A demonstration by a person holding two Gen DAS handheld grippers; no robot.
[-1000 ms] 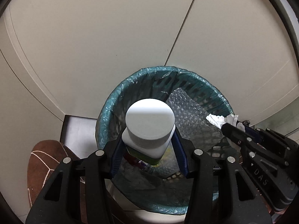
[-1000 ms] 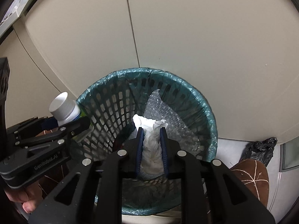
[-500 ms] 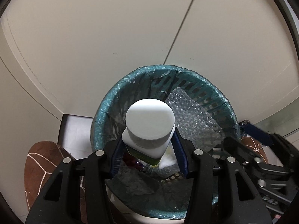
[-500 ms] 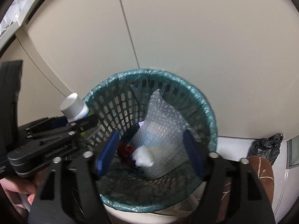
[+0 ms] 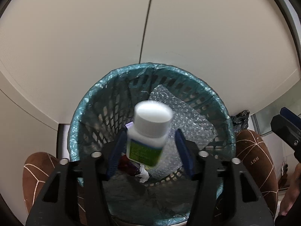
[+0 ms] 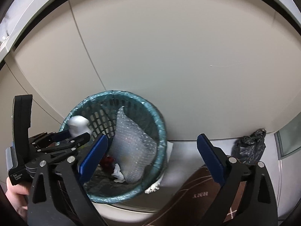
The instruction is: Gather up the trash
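My left gripper [image 5: 149, 150]: jaws spread, white-capped bottle [image 5: 148, 133] blurred between the pads, touching neither, cap-up over the lined basket [image 5: 216, 98] | my right gripper [image 6: 150, 158]: parted wide, empty, farther off | tissue [image 6: 118, 173] inside the basket.

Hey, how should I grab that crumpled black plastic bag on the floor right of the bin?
Pinch the bunched peak atop the crumpled black plastic bag, coming from above: it slumps against the beige wall panel, which blocks the back, and only its raised folds give purchase.
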